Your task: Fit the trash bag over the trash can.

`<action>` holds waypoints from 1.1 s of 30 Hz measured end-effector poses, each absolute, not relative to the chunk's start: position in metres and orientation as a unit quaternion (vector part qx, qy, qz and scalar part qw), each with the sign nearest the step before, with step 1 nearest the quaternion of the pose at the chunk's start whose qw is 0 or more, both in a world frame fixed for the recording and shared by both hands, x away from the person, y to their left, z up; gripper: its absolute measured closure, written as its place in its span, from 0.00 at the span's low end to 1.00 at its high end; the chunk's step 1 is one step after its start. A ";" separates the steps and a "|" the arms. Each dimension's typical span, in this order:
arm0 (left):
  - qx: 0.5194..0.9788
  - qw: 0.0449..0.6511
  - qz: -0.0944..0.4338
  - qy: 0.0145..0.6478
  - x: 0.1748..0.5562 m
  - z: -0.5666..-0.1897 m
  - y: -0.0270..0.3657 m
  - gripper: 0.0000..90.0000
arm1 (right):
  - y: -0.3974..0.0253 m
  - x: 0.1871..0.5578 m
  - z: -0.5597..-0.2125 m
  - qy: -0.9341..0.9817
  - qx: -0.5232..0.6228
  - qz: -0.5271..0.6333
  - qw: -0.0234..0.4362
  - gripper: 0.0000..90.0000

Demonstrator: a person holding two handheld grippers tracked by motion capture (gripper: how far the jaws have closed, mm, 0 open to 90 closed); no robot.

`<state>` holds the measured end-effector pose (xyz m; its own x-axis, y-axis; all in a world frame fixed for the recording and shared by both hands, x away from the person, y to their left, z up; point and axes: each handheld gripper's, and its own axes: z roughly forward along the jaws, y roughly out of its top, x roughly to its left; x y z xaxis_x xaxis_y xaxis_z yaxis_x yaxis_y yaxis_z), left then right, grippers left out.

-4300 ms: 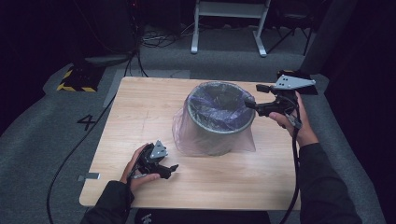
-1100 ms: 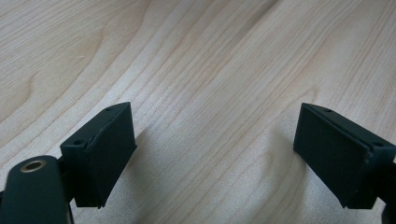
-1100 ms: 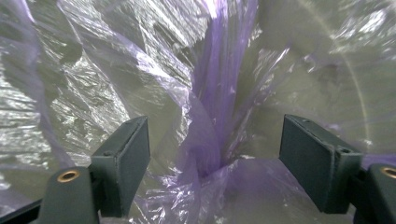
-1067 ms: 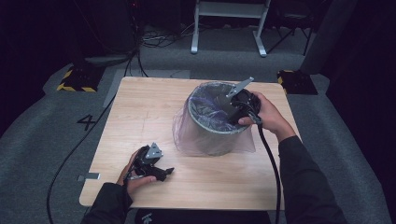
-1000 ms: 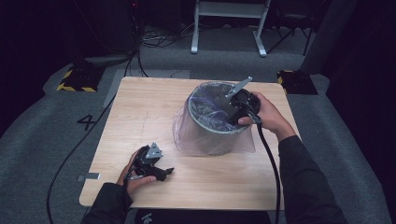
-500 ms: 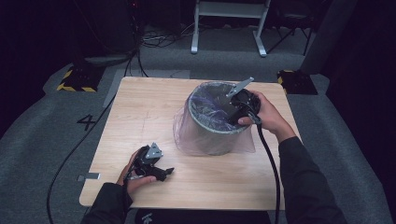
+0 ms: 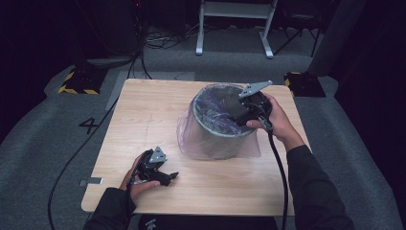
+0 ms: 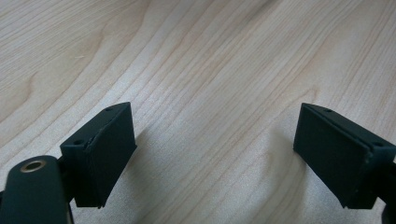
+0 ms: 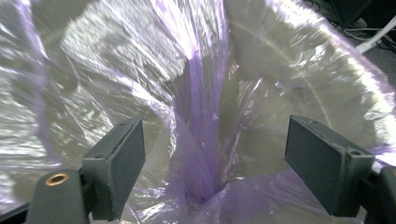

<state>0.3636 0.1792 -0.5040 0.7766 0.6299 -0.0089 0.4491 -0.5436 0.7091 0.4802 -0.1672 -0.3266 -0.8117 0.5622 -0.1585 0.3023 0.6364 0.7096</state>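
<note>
While the bin (image 7: 218,123) stands right of the worktop's (image 7: 143,110) centre, the right claw (image 7: 238,111) reaches inside its rim, jaws apart around a liner (image 9: 201,116) fold, apparently to seat it. The left claw (image 8: 210,154) rests open near the front-left corner, idle.

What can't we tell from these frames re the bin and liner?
- Bottom of the bin: in the high view the purple liner bunches inside and covers it; the right tongs, jaws open, also see liner alone.
- Bin's far outer wall: high view, hidden by the bin itself.
- Left tongs: open over bare table; bin outside that frame.
</note>
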 end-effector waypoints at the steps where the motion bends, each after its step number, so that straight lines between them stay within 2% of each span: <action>1: 0.870 0.363 0.124 0.310 0.364 -0.504 0.179 0.14 | -0.168 0.480 -0.326 0.883 0.245 0.355 0.185 0.22; 18: 0.870 0.363 0.124 0.310 0.364 -0.504 0.179 0.14 | -0.186 0.460 -0.313 0.849 0.240 0.425 0.203 0.21; 33: 0.870 0.363 0.125 0.310 0.364 -0.504 0.179 0.14 | -0.212 0.436 -0.313 0.839 0.235 0.441 0.216 0.21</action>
